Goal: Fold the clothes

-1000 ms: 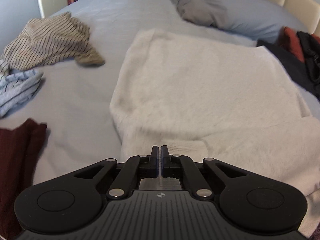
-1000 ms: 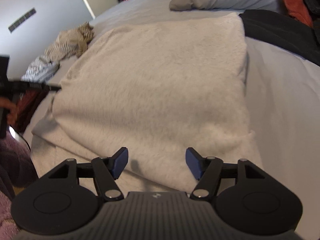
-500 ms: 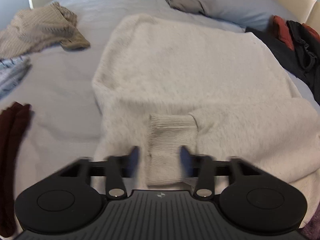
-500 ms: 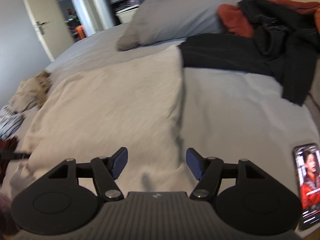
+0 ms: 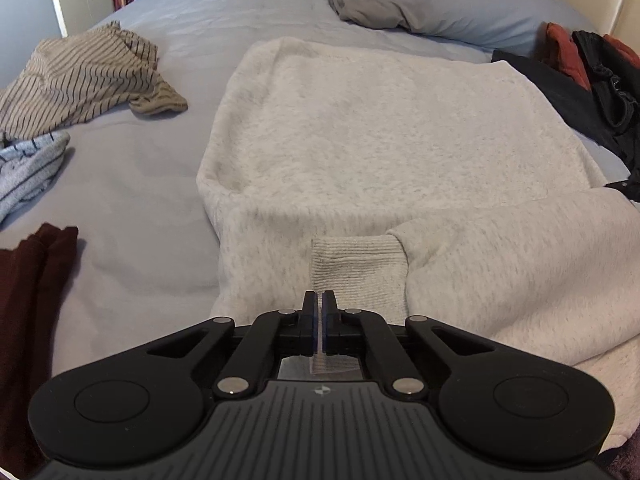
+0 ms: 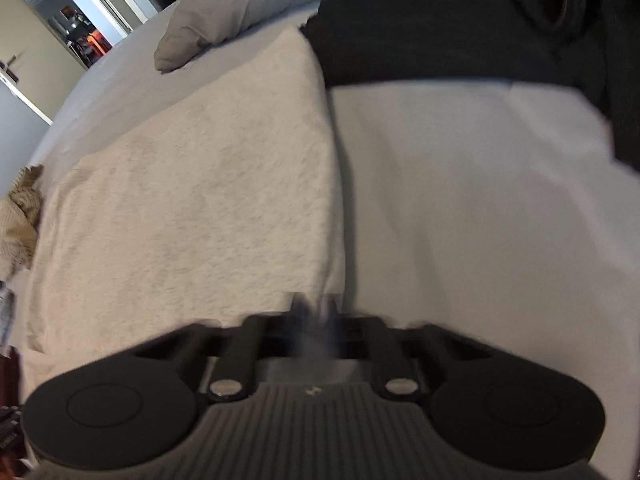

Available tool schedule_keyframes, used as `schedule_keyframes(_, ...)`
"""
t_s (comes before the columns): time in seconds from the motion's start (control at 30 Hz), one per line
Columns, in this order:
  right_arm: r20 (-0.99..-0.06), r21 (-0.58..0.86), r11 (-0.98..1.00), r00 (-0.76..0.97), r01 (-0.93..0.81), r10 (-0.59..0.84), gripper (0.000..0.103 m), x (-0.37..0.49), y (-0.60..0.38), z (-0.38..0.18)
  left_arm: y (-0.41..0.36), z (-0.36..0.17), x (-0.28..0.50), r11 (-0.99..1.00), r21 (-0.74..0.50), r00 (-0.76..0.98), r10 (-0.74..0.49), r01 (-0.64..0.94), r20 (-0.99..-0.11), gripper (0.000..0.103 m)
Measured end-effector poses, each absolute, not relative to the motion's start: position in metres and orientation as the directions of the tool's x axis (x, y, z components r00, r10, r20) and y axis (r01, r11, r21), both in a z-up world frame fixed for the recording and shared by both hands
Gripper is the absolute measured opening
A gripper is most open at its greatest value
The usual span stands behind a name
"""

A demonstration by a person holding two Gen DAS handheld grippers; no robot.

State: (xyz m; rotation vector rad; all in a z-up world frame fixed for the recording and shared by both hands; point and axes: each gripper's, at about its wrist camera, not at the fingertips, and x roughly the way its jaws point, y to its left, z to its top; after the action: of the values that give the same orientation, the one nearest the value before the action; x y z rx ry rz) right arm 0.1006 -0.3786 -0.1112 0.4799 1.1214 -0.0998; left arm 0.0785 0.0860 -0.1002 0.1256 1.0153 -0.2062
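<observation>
A cream fleece sweatshirt point(image 5: 380, 128) lies flat on the grey bed point(image 5: 132, 184). One sleeve is folded across it, and its ribbed cuff point(image 5: 356, 264) points toward me. My left gripper point(image 5: 319, 300) is shut over the cuff's near end; the cuff lies flat, with no fabric visibly pinched. In the right wrist view, the sweatshirt point(image 6: 200, 200) fills the left half. My right gripper point(image 6: 315, 308) is blurred, with its fingers drawn together at the sweatshirt's near right edge, apparently pinching it.
A beige striped garment point(image 5: 80, 84), a blue-grey striped one point(image 5: 28, 168) and a maroon one point(image 5: 28, 300) lie to the left. Black and red clothes point(image 5: 580, 92) are heaped on the right, and a grey pillow point(image 5: 400, 0) is at the back. Bare sheet point(image 6: 480, 220) lies right of the sweatshirt.
My left gripper held the cuff, opened around it, then shut again above it. My right gripper swung to the sweatshirt's right edge, dropped low and went from open to closed.
</observation>
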Motion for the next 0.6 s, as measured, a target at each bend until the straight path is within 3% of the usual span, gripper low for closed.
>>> schedule_keyframes(0.1, -0.904, 0.207, 0.929, 0.423, 0.307, 0.061, 0.006, 0.101, -0.384, -0.116, 0.083, -0.101, 0.078, 0.965, 0.050, 0.519, -0.093, 0.256, -0.850, 0.000)
schedule_keyframes(0.23, -0.911, 0.212, 0.923, 0.407, 0.322, 0.067, 0.005, 0.099, -0.393, -0.137, 0.085, -0.107, 0.080, 0.965, 0.073, 0.515, -0.070, 0.252, -0.854, 0.000)
schedule_keyframes(0.43, -0.908, 0.093, 0.964, 0.419, 0.251, -0.022, 0.007, 0.098, -0.378, -0.130, 0.092, -0.113, 0.084, 0.966, 0.100, 0.509, -0.036, 0.237, -0.860, 0.000)
schedule_keyframes(0.5, -0.903, 0.069, 0.965, 0.426, 0.255, -0.048, 0.019, 0.094, -0.378, -0.124, 0.094, -0.116, 0.085, 0.967, 0.109, 0.507, -0.025, 0.232, -0.862, 0.000)
schedule_keyframes(0.53, -0.901, 0.057, 0.965, 0.430, 0.257, -0.061, 0.036, 0.093, -0.378, -0.120, 0.096, -0.116, 0.085, 0.969, 0.101, 0.506, -0.028, 0.226, -0.862, 0.000)
schedule_keyframes(0.57, -0.898, 0.045, 0.965, 0.434, 0.259, -0.075, 0.045, 0.091, -0.378, -0.117, 0.100, -0.113, 0.084, 0.975, 0.074, 0.508, -0.045, 0.212, -0.860, 0.000)
schedule_keyframes(0.6, -0.895, 0.033, 0.965, 0.437, 0.261, -0.088, 0.045, 0.089, -0.378, -0.114, 0.102, -0.110, 0.083, 0.978, 0.059, 0.516, -0.054, 0.200, -0.855, 0.000)
